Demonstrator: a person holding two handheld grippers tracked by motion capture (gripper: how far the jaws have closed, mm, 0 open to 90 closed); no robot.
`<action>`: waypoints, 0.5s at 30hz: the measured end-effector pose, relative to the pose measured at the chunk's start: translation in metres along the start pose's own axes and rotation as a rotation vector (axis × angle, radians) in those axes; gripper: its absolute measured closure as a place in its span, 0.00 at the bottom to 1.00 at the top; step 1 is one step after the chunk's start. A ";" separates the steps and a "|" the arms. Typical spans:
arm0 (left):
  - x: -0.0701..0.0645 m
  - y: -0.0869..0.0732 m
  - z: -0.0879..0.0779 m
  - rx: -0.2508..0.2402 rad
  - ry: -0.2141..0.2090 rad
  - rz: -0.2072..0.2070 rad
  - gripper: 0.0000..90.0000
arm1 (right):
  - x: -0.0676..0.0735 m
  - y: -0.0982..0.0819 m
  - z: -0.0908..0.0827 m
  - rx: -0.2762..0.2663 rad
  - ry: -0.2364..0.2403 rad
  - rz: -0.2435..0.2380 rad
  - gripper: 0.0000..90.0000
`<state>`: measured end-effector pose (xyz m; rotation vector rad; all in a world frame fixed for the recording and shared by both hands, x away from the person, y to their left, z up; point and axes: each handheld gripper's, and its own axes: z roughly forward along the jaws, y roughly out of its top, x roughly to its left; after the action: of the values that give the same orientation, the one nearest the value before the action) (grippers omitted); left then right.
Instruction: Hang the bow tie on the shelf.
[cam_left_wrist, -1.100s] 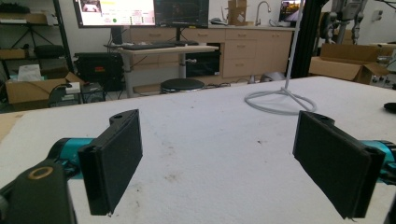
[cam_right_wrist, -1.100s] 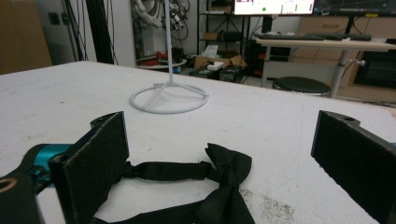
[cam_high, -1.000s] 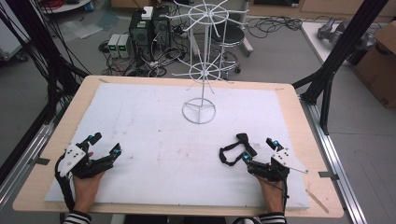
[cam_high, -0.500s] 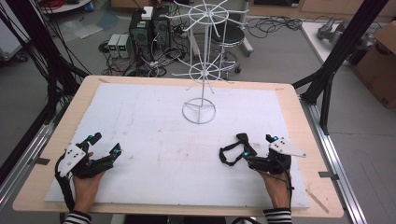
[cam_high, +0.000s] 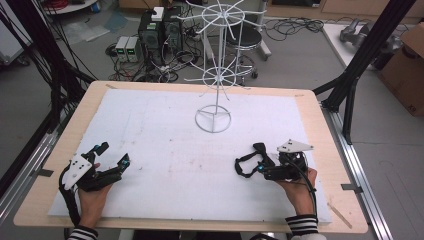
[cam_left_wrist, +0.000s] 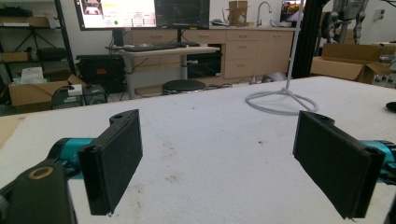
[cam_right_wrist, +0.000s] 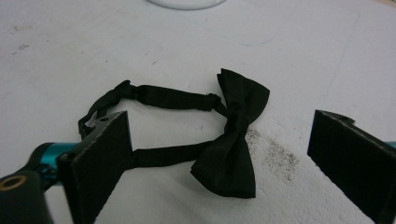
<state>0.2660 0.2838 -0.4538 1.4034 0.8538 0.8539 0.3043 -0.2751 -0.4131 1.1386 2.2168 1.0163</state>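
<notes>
Black bow tie (cam_right_wrist: 233, 140) lies between the right tool's (cam_right_wrist: 224, 163) parted jaws.

One white wire display stand (cam_high: 216, 75) with two spoked tiers stands near the far edge of the table (cam_high: 327, 145), at mid-width; one black bow tie (cam_right_wrist: 236, 140) with one strap loop lies toward the near right corner. Two hand-held grippers are on the table, the left gripper (cam_high: 111, 159) by the near left corner and the right gripper (cam_high: 256, 161) at the bow tie, each with two black jaws spread apart. One white foam sheet (cam_high: 165, 150) covers the tabletop.
</notes>
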 end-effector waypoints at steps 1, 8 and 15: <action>0.000 0.000 0.000 -0.001 0.000 0.000 0.18 | -0.001 0.000 0.001 0.004 0.001 0.005 0.08; 0.000 0.000 0.000 -0.001 0.001 -0.003 0.18 | -0.005 0.001 0.008 0.090 0.011 0.008 0.21; 0.000 0.000 0.000 -0.002 0.001 -0.004 0.18 | -0.003 0.001 0.013 0.190 -0.030 -0.057 0.36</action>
<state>0.2660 0.2839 -0.4539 1.3986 0.8564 0.8523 0.3148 -0.2716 -0.4203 1.1546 2.3469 0.7744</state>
